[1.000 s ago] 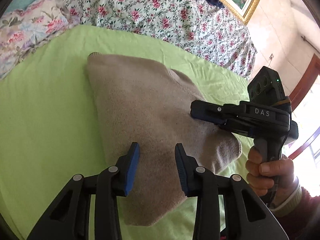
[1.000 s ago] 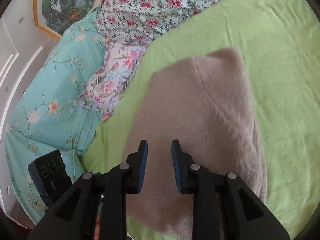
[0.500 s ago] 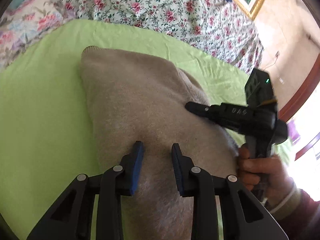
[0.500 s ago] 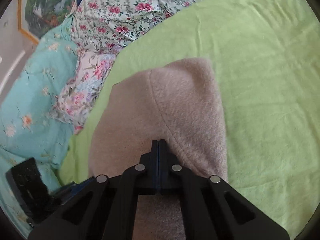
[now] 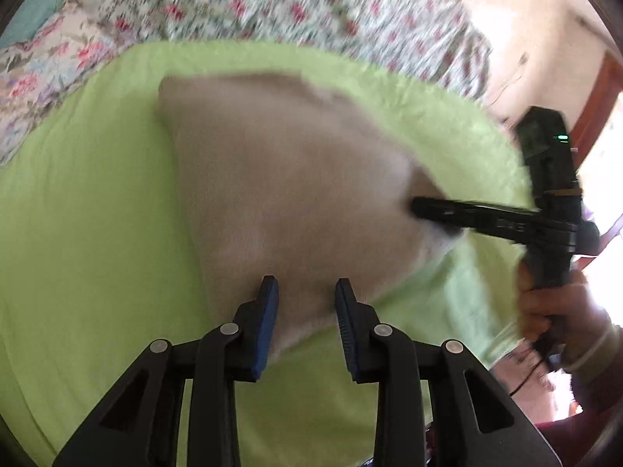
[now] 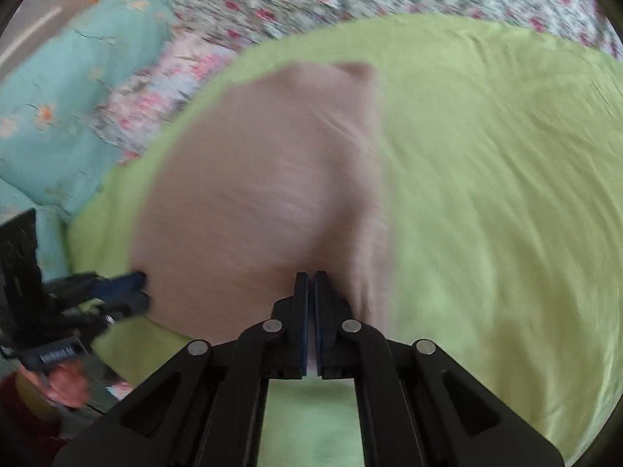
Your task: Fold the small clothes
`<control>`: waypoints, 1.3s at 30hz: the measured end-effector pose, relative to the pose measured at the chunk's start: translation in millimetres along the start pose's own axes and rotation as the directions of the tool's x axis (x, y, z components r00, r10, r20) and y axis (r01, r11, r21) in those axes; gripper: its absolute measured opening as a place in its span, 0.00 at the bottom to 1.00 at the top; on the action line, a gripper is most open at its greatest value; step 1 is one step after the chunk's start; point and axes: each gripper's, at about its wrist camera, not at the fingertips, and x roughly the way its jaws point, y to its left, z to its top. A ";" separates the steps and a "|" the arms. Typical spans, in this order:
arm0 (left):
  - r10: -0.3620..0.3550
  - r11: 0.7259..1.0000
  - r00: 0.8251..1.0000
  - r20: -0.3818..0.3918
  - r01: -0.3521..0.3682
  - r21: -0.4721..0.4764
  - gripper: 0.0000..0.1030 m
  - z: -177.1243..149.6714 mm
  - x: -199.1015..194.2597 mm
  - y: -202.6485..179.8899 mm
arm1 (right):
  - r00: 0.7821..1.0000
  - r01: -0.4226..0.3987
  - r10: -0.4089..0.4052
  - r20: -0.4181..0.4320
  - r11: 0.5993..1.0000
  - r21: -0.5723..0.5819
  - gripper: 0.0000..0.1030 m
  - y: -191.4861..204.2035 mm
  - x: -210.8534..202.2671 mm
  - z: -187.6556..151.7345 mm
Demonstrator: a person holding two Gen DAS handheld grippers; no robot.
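Beige knit garment (image 5: 288, 179) is lying on the green bed sheet (image 5: 85, 233), its long axis running near-to-far, while the right hand-held gripper (image 6: 310, 284) is pinching its near-right edge and the left hand-held gripper (image 5: 305, 292) is hovering wide at the near hem.

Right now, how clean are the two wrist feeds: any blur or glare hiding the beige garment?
Left wrist view: motion blur smears the beige garment and the floral bedding; the left tool stays sharp, and window glare washes out the right edge. Right wrist view: the garment's edges blur against the green sheet, while the right tool is crisp, no glare.
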 end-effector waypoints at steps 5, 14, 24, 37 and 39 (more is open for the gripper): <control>0.048 0.999 0.999 -0.008 -0.048 -0.018 0.28 -2.0 9.6 -4.0 | 1.000 0.015 -0.015 0.013 1.000 0.005 0.00 -1.7 -1.5 -0.3; 0.097 0.995 0.995 -0.002 -0.097 -0.038 0.28 -10.5 4.4 -11.1 | 0.996 0.092 -0.092 0.018 0.995 -0.044 0.00 9.3 -12.2 -6.5; 0.117 0.991 0.993 -0.019 -0.118 -0.055 0.34 -15.6 -10.9 -15.3 | 0.990 0.143 -0.143 -0.007 0.990 -0.003 0.03 7.3 -39.1 -23.5; 0.294 0.954 0.955 -0.050 -0.296 -0.053 0.78 -31.6 -40.1 -21.8 | 0.993 0.115 -0.115 0.003 0.993 -0.012 0.58 31.1 -80.5 -54.1; 0.307 0.949 0.951 -0.046 -0.309 -0.058 0.79 -34.4 -43.8 -20.6 | 0.993 0.114 -0.115 -0.003 0.993 -0.029 0.58 36.8 -81.8 -56.5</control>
